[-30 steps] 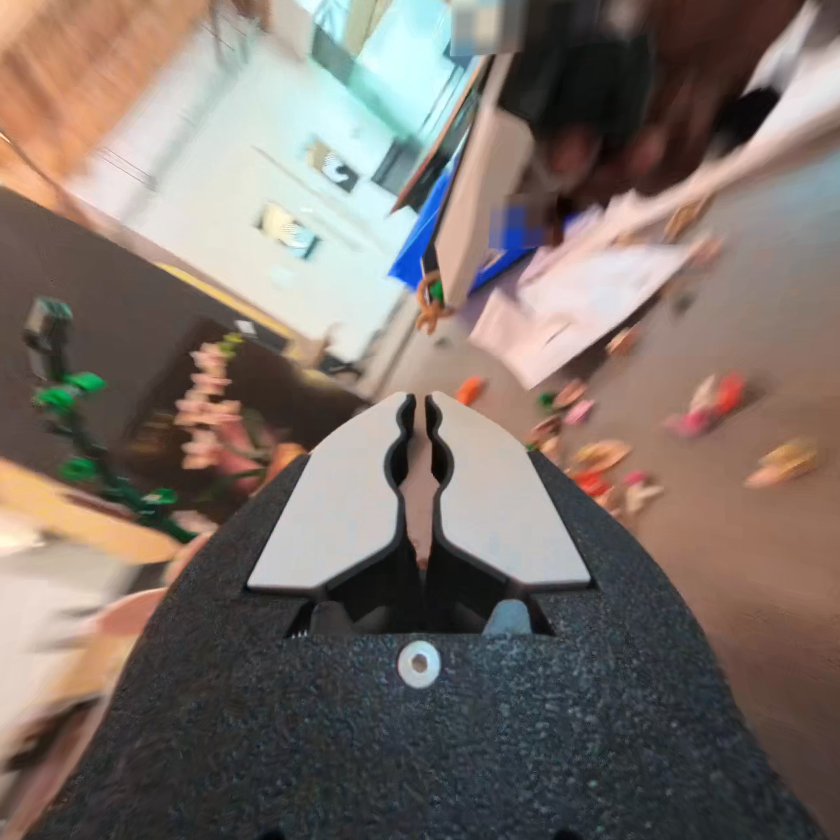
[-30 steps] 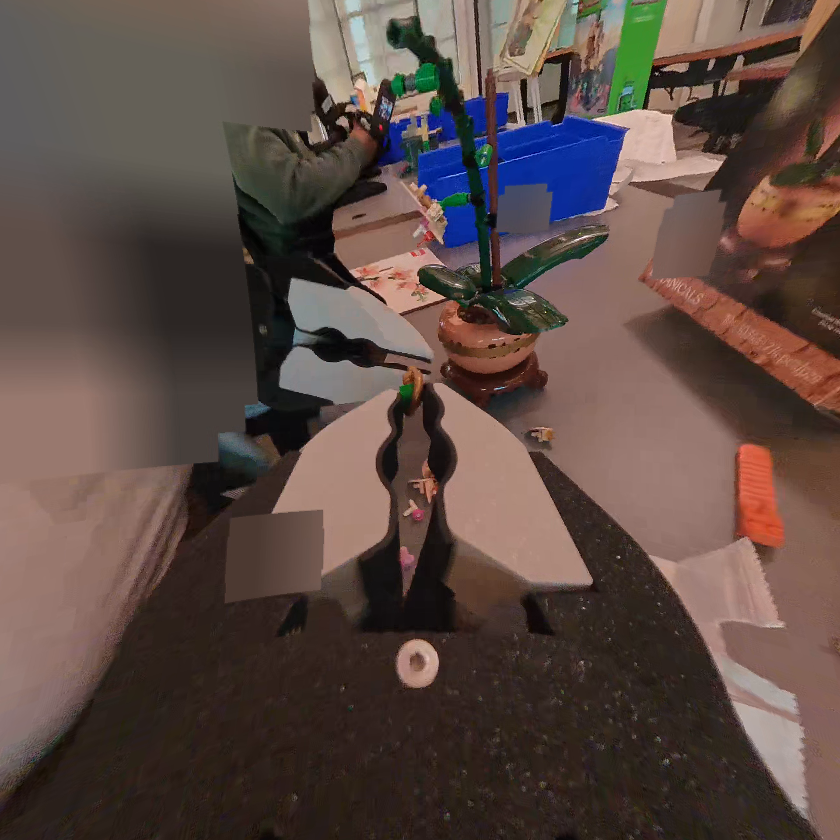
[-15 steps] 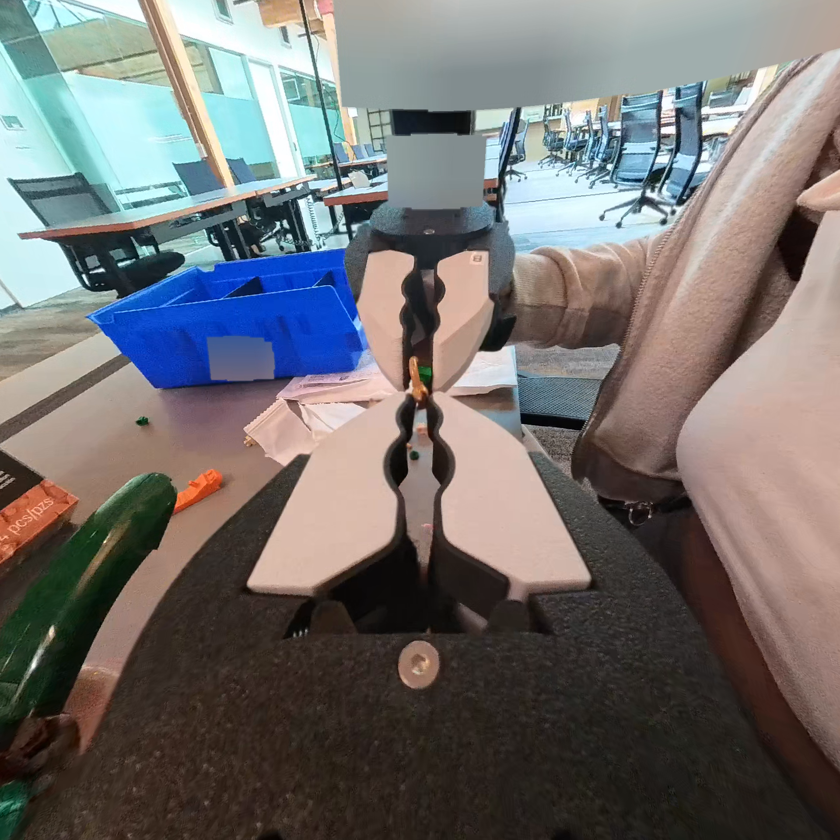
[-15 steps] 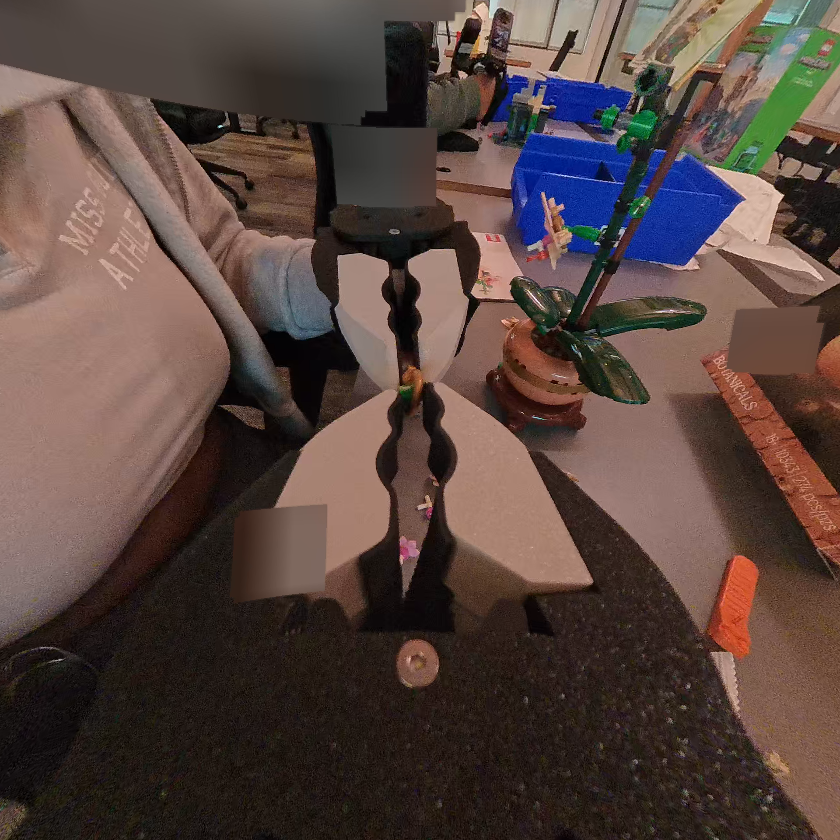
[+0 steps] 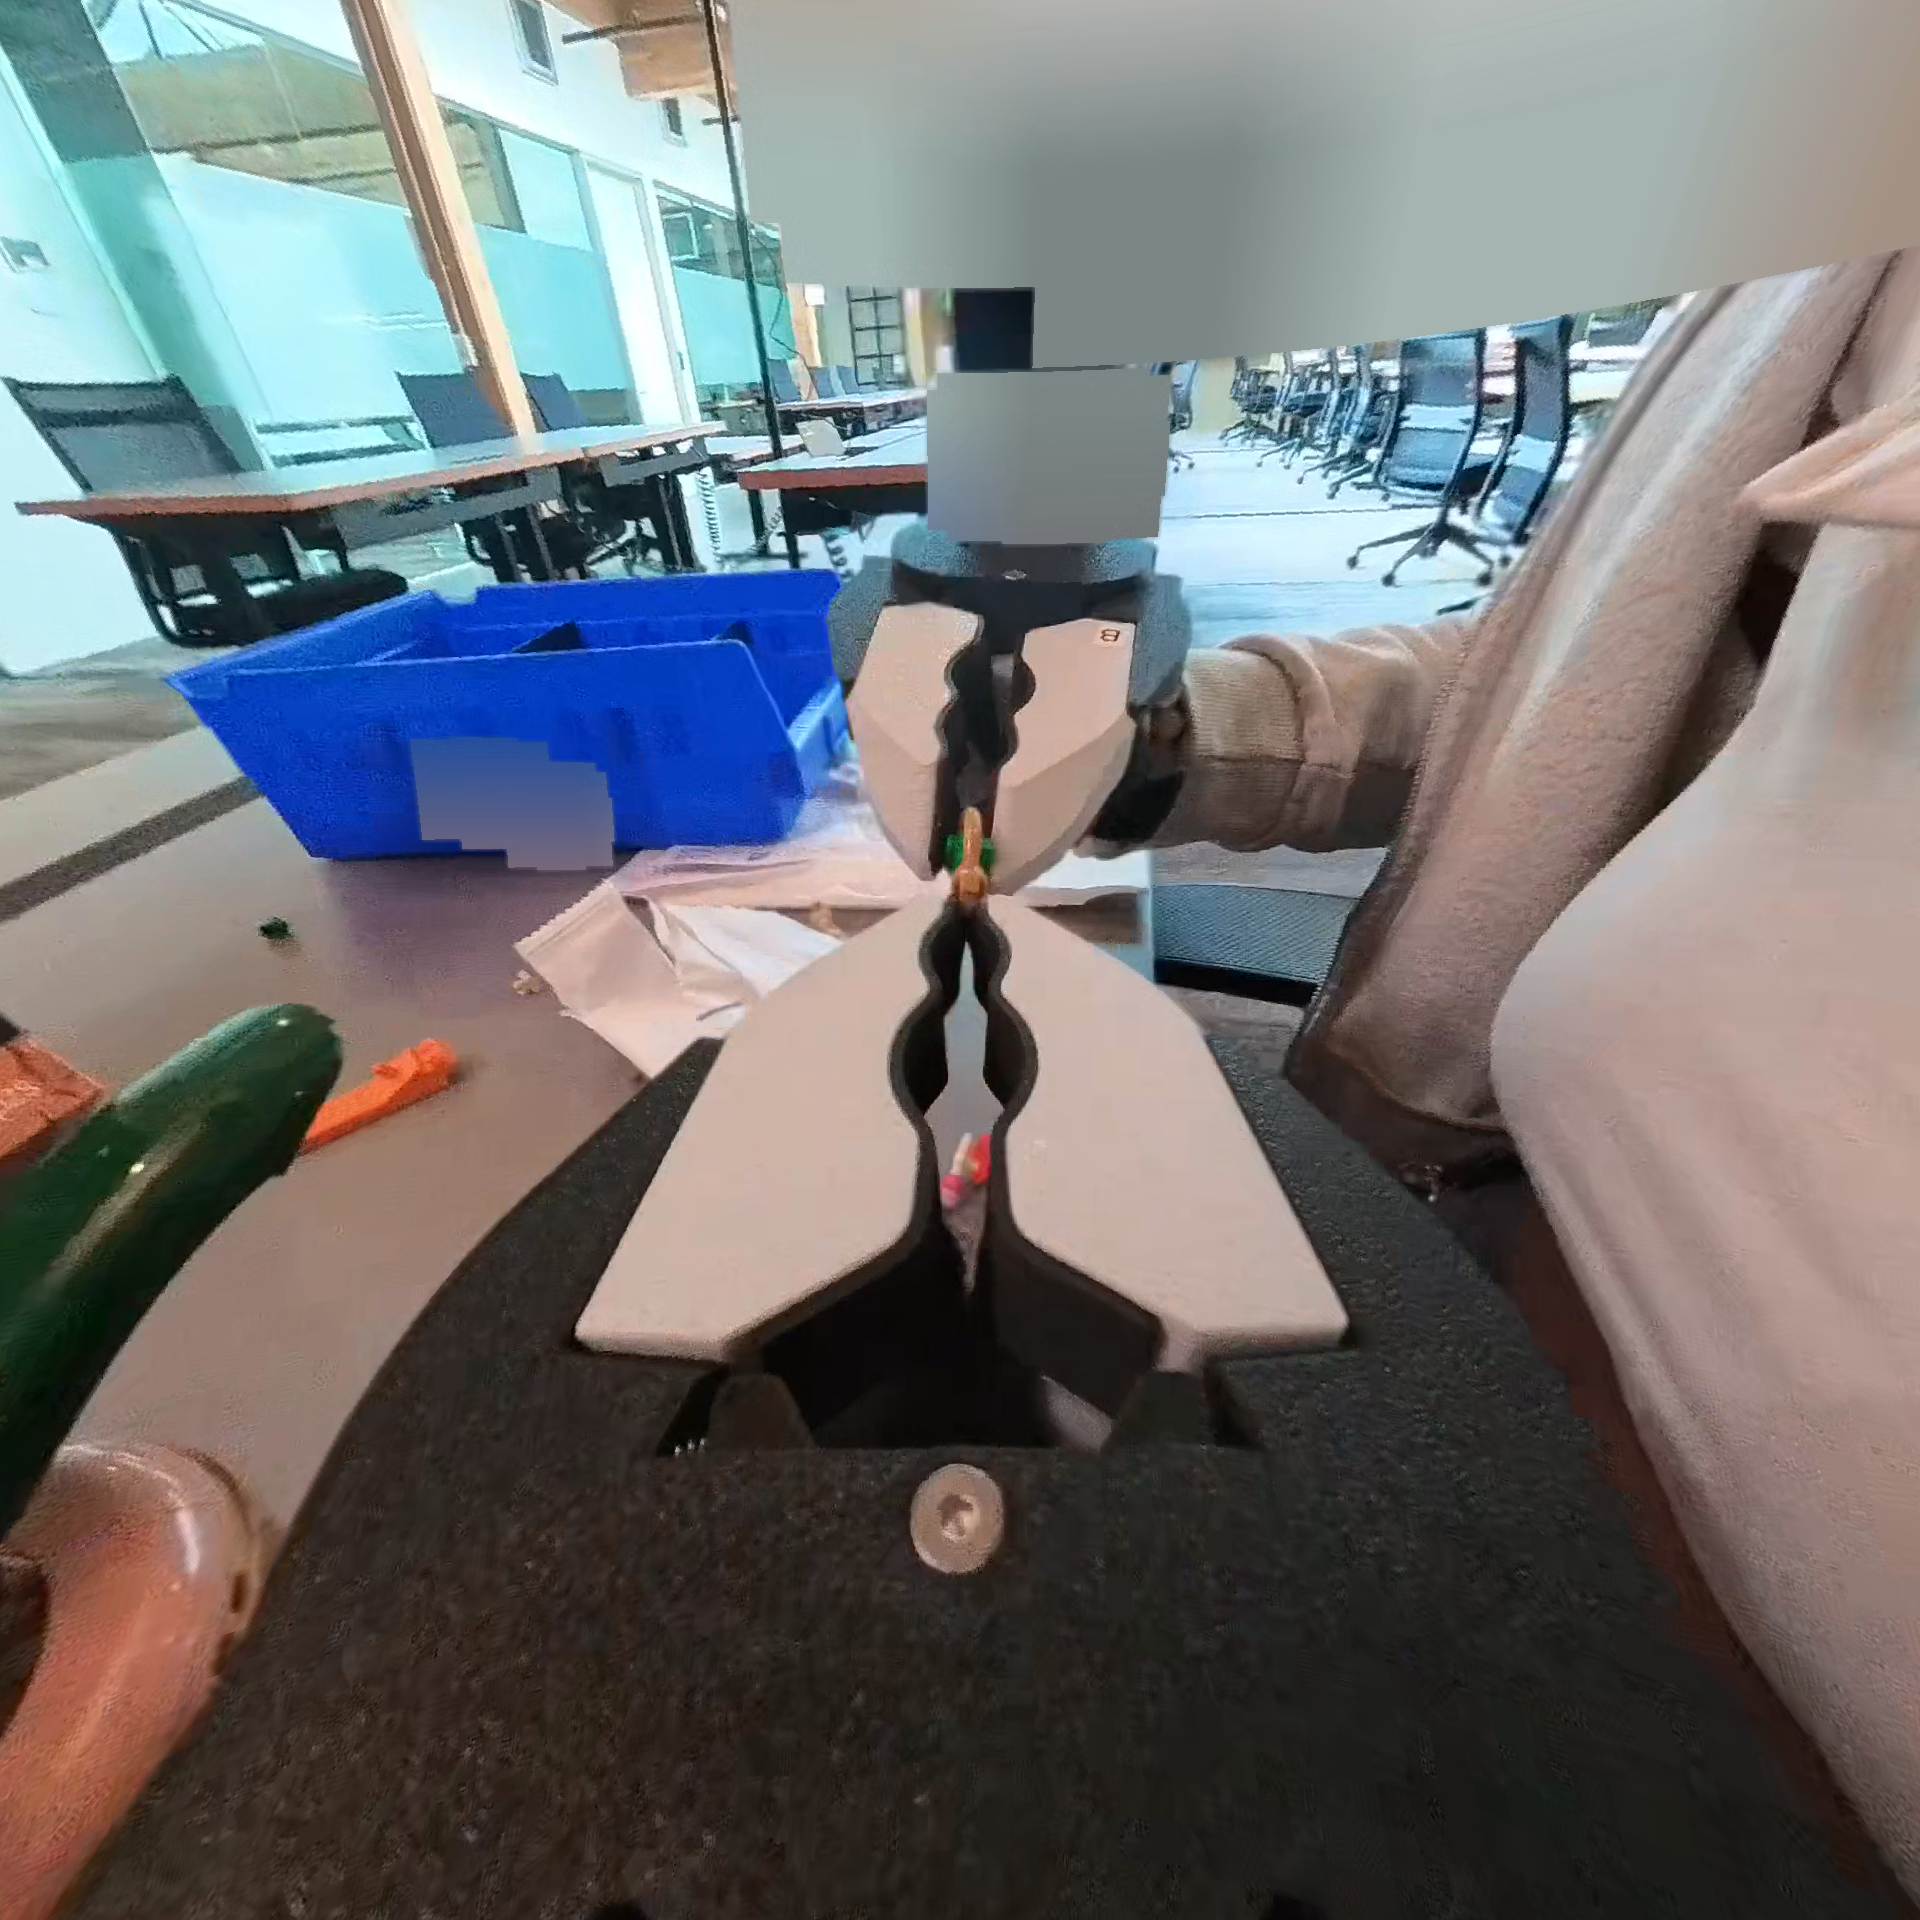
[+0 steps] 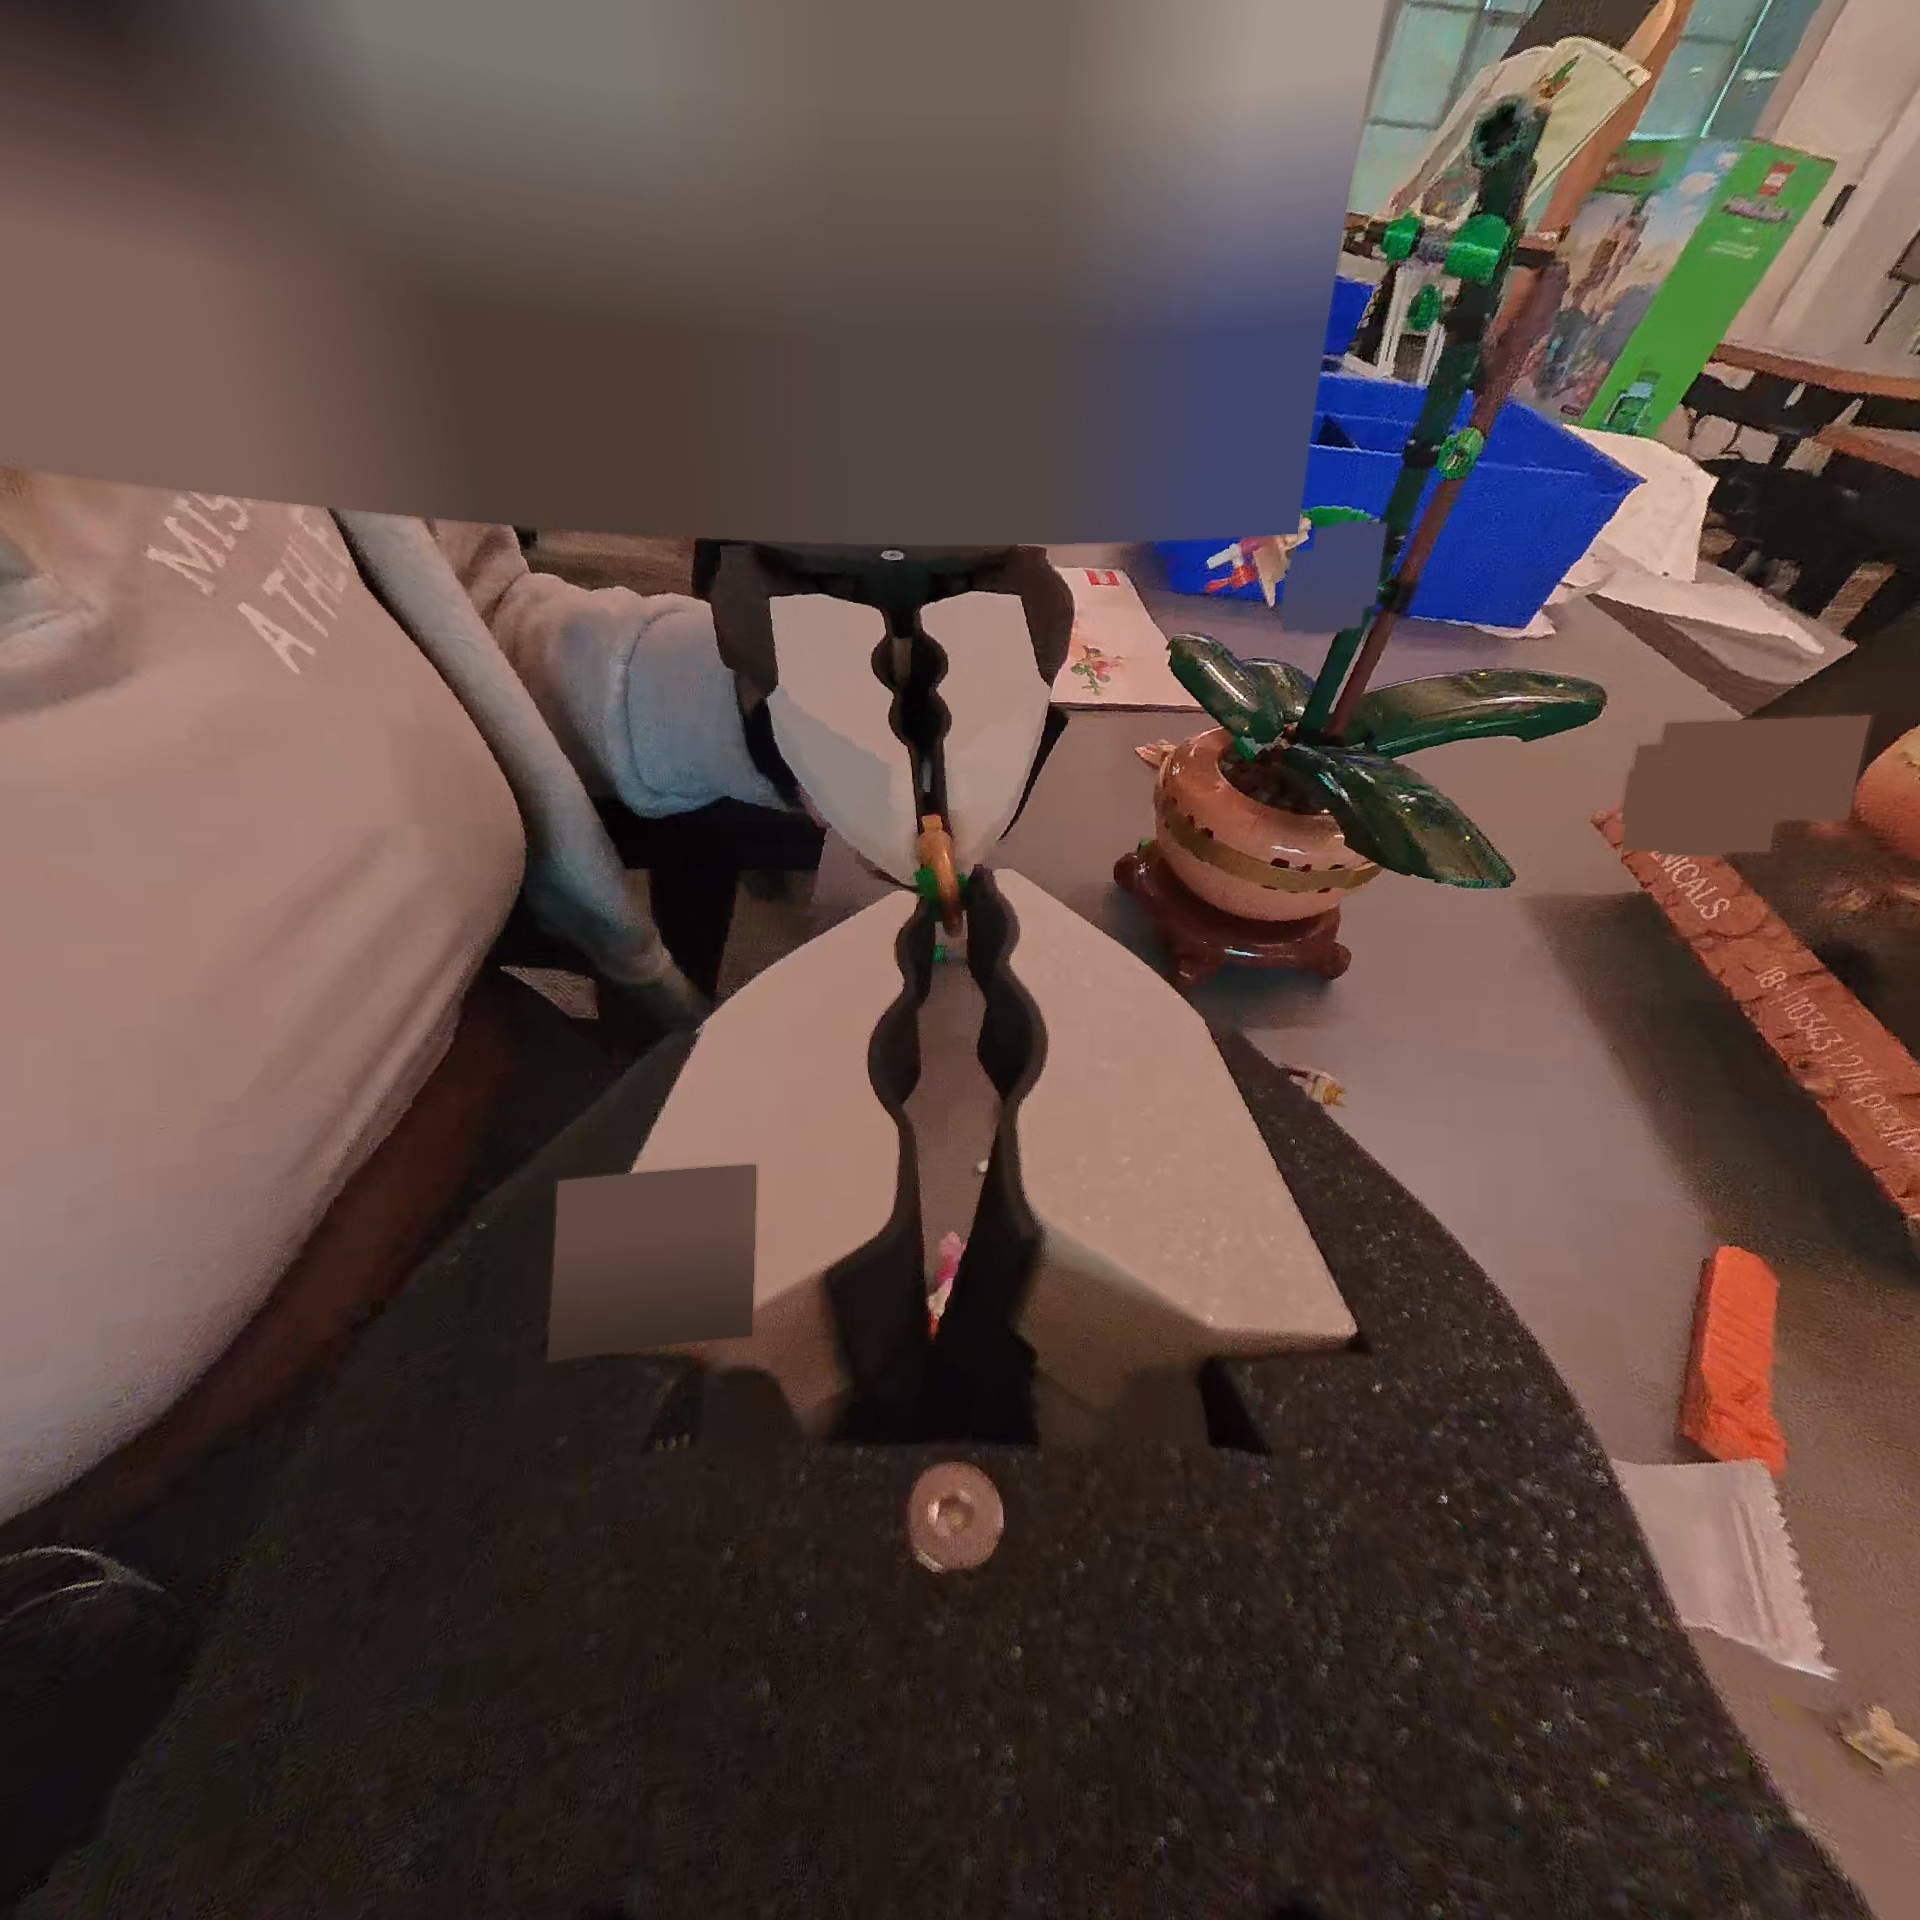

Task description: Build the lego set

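Grey table [image 6: 1475,1101] holds the half-built flower pot [image 6: 1247,842] off to one side, waiting for more parts. Up in the air, the left gripper [image 5: 968,914] and right gripper [image 6: 940,902] meet tip to tip, both squeezed onto one tiny tan-and-green piece [image 5: 971,854], probably to pass or join it.

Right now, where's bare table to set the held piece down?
Free: the grey strip between the flower pot and the orange tool, bordered by the box. In the left wrist view, also between the blue bin and the orange tool. Crowded: the torn bags and loose bits under both sets of jaws.
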`<state>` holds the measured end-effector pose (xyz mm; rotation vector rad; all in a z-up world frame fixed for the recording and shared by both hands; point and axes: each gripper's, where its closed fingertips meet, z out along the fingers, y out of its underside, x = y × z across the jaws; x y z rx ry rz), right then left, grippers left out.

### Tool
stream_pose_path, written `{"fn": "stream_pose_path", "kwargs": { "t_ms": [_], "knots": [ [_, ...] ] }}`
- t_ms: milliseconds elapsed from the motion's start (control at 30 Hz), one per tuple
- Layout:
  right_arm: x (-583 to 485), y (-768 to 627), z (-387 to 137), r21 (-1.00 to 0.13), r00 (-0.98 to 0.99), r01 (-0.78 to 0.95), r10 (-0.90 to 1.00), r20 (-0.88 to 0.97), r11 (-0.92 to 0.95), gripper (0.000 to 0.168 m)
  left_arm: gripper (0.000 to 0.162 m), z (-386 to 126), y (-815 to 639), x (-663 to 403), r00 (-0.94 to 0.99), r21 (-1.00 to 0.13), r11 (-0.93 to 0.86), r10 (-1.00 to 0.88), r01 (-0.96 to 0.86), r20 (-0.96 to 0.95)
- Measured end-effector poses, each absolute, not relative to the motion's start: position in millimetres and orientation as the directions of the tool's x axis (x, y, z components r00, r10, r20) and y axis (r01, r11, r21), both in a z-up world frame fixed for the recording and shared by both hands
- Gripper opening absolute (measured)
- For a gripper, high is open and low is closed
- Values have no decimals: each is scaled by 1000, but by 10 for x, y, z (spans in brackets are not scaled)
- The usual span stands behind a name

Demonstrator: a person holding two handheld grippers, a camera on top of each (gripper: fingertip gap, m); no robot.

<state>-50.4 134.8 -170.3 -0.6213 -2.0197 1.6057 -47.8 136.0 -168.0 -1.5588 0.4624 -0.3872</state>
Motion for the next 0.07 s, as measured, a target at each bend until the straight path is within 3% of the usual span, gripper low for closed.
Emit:
{"fn": "stream_pose_path", "kwargs": {
  "t_ms": [67],
  "knots": [
    [-509, 1429, -1633, -957, -720, -34, 657, 222, 287, 5, 0, -1632, 1270, -544, 847, -1000, -16, -530, 26, 31]
  ]
}}
